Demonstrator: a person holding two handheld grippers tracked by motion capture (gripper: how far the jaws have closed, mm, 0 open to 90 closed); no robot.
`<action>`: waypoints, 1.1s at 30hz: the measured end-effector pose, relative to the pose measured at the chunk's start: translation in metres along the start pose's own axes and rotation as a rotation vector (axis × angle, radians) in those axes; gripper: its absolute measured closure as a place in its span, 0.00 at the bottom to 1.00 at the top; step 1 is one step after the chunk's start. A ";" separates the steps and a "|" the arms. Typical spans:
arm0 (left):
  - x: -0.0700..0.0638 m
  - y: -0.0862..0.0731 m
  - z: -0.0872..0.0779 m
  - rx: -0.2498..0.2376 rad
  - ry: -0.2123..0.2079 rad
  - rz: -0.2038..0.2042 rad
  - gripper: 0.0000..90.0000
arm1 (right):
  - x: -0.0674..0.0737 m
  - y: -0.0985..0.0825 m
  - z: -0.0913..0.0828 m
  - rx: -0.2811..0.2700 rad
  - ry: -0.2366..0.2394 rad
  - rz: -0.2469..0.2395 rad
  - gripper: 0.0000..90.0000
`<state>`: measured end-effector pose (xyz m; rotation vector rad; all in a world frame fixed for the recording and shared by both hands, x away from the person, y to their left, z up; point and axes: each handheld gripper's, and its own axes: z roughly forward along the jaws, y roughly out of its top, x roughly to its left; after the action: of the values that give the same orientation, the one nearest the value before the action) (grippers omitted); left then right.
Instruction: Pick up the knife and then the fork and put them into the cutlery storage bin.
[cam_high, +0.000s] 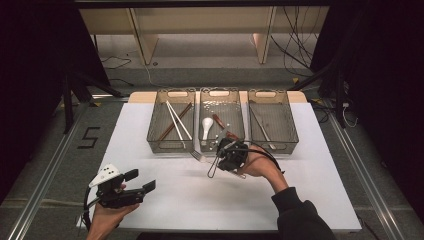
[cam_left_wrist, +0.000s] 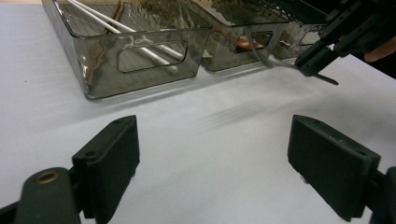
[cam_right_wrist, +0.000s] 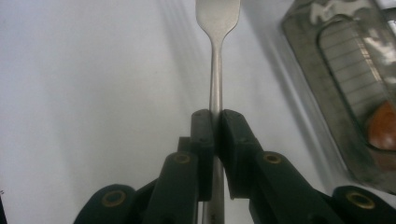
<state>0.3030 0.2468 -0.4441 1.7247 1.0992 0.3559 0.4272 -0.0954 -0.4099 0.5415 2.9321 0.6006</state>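
Observation:
A metal utensil (cam_high: 199, 156), seemingly a fork, hangs a little above the white table (cam_high: 175, 205), just in front of the middle basket (cam_high: 223, 92). My right gripper (cam_high: 216, 152) is shut on its handle. In the right gripper view the pads (cam_right_wrist: 205, 130) pinch the thin shaft (cam_right_wrist: 215, 79), whose wide end points away. My left gripper (cam_high: 141, 181) rests near the table's front left corner, open, with nothing between its jaws (cam_left_wrist: 215, 158). From there the right gripper (cam_left_wrist: 314, 58) and the utensil (cam_left_wrist: 259, 54) show at the upper right.
Three grey see-through baskets stand side by side at the back. The left basket (cam_high: 170, 147) holds white and brown chopsticks (cam_high: 175, 120). The middle one holds a white spoon (cam_high: 206, 127) and a brown spoon (cam_right_wrist: 383, 126). The right basket (cam_high: 273, 92) holds a metal utensil (cam_high: 261, 125).

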 end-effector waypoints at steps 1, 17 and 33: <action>0.000 0.000 0.000 -0.002 0.000 -0.002 0.18 | -0.002 -0.001 -0.003 -0.010 -0.004 0.011 0.94; 0.000 0.000 0.000 -0.004 0.000 0.001 0.18 | -0.039 -0.019 -0.045 -0.144 -0.095 0.176 0.94; -0.001 0.000 0.001 -0.003 -0.001 0.000 0.18 | -0.083 -0.045 -0.079 -0.220 -0.205 0.347 0.94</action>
<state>0.3032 0.2455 -0.4443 1.7225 1.0974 0.3567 0.4775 -0.1926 -0.3535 1.0260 2.5551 0.8350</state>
